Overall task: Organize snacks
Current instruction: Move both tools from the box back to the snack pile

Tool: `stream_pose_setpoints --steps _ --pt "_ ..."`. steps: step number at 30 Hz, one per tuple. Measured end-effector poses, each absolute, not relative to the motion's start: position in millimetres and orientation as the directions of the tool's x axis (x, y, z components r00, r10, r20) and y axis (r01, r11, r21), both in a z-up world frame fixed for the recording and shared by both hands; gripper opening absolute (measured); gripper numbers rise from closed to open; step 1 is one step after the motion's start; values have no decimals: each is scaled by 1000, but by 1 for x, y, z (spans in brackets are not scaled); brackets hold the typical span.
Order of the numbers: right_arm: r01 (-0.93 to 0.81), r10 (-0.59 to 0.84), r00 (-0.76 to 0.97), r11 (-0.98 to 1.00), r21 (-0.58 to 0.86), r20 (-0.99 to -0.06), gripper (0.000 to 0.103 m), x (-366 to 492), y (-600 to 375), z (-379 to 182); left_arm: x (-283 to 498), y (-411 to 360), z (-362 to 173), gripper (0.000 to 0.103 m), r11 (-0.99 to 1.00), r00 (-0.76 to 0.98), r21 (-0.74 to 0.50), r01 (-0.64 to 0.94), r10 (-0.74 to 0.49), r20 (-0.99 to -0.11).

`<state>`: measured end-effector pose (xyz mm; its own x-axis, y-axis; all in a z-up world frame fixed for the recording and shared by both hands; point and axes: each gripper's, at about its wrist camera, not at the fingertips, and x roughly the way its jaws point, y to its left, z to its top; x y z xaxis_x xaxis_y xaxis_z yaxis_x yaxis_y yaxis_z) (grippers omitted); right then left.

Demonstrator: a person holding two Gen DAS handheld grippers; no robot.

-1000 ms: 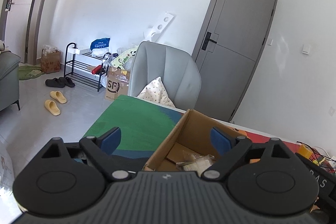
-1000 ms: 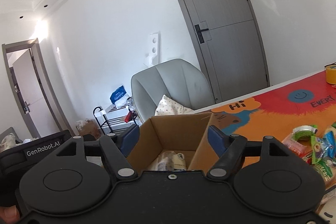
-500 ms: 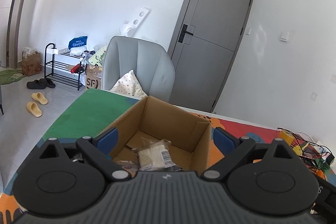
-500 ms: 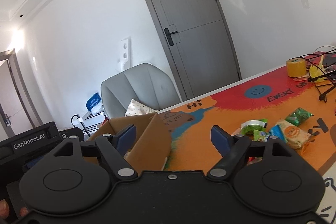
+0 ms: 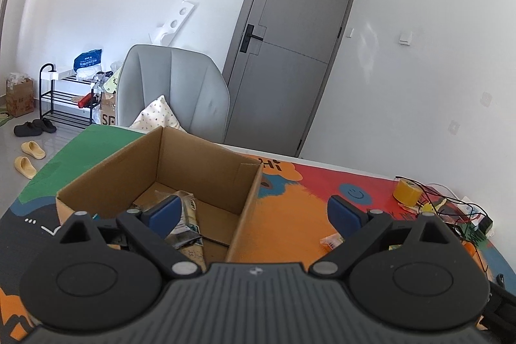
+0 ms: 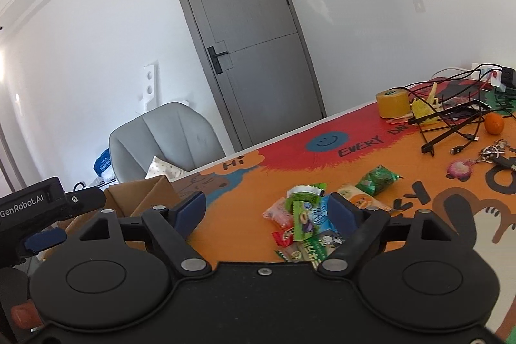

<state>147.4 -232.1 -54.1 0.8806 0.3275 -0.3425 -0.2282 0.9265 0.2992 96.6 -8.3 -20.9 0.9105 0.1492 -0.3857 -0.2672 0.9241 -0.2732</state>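
Observation:
An open cardboard box [image 5: 206, 163] stands on the colourful table mat, with several wrapped snacks [image 5: 185, 215] lying inside. My left gripper [image 5: 253, 210] hangs open over the box's right wall, nothing between its fingers. In the right wrist view a pile of snack packets [image 6: 304, 220] lies on the orange part of the mat, with a green packet [image 6: 377, 179] and a beige packet [image 6: 356, 197] beyond it. My right gripper [image 6: 267, 211] hovers above the pile, its jaws opening and empty. The box corner [image 6: 145, 195] and the left gripper's body [image 6: 38, 205] show at the left.
A yellow tape roll [image 6: 393, 103], black cables and a stand [image 6: 451, 124], an orange fruit [image 6: 494, 123] and keys [image 6: 493, 152] crowd the table's far right. A grey chair [image 5: 174, 92] with a cushion stands behind the table, a grey door [image 5: 290, 54] beyond.
Both views have swung to the right. The right gripper left the box and now faces the snack pile, its jaws wider. The left gripper now sits over the box's right wall.

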Motion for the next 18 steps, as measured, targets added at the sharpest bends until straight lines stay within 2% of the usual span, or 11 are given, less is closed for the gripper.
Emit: stream_pose_setpoints --steps 15,18 --pt "-120 235 890 947 296 -391 82 156 -290 -74 126 -53 -41 96 947 896 -262 -184 53 -440" --pt "-118 236 885 948 295 -401 79 159 -294 -78 134 -61 -47 96 948 889 -267 -175 36 -457"
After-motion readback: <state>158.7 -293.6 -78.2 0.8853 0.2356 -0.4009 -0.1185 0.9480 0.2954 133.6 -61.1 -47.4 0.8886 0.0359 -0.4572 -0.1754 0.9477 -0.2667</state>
